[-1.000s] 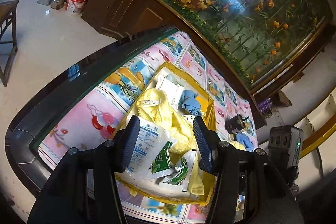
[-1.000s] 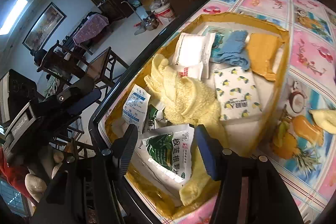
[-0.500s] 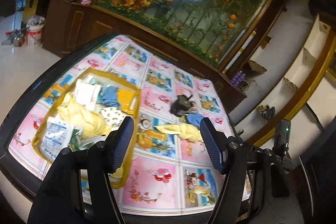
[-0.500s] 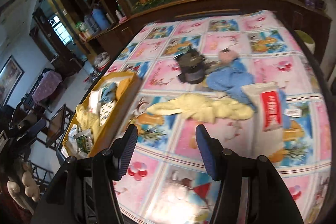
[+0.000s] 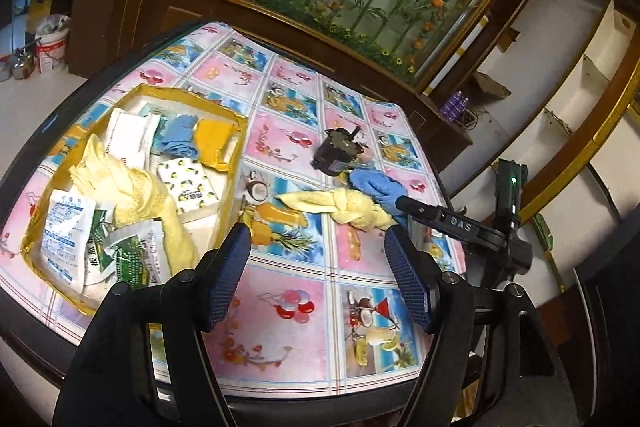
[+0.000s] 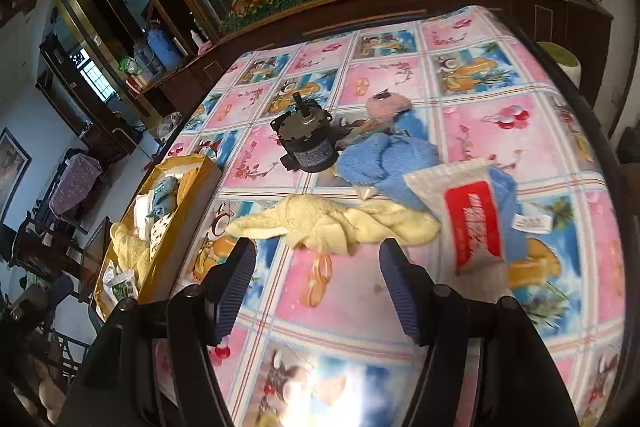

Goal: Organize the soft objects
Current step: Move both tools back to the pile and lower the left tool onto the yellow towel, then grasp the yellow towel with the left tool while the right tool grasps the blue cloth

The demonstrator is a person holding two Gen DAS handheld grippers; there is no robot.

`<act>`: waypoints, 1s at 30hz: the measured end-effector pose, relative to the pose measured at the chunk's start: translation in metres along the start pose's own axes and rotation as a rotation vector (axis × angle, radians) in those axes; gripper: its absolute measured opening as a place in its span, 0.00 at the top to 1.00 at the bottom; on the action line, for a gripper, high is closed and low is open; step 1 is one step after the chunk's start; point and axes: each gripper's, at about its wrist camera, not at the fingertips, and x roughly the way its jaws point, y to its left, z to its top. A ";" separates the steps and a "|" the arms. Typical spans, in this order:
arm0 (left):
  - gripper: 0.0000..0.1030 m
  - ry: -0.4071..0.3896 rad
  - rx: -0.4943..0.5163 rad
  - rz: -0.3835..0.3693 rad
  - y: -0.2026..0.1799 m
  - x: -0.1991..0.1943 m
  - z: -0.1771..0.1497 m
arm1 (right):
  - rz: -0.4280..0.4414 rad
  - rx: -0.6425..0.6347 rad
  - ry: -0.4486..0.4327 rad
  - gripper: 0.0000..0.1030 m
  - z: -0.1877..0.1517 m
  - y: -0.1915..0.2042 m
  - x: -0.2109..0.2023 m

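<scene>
With both tools open and empty, the right tool (image 6: 316, 279) having just widened above the yellow cloth (image 6: 336, 225) on the surface (image 6: 500, 123), a hasty pinch could drag the overlapping blue cloth (image 6: 390, 161) or packet (image 6: 472, 219) along to the box (image 5: 234, 163).

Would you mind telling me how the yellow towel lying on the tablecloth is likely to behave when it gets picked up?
The yellow towel lies crumpled and twisted, so it will probably hang limp and trail. Its fluffy pile suggests it is light and should not slip. One end touches the blue cloth and white packet, so it might drag them.
</scene>
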 end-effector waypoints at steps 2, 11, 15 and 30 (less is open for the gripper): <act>0.32 0.002 -0.005 0.013 0.008 0.001 -0.001 | -0.012 0.002 0.016 0.37 0.013 0.004 0.027; 0.32 0.053 0.020 0.008 0.026 0.023 -0.002 | 0.280 0.087 0.293 0.37 -0.008 0.026 0.079; 0.32 0.090 0.016 -0.025 0.027 0.040 -0.005 | 0.175 0.044 0.123 0.37 0.016 0.007 0.026; 0.32 0.175 0.051 -0.014 0.014 0.065 -0.018 | -0.298 -0.217 0.158 0.21 0.063 -0.016 0.082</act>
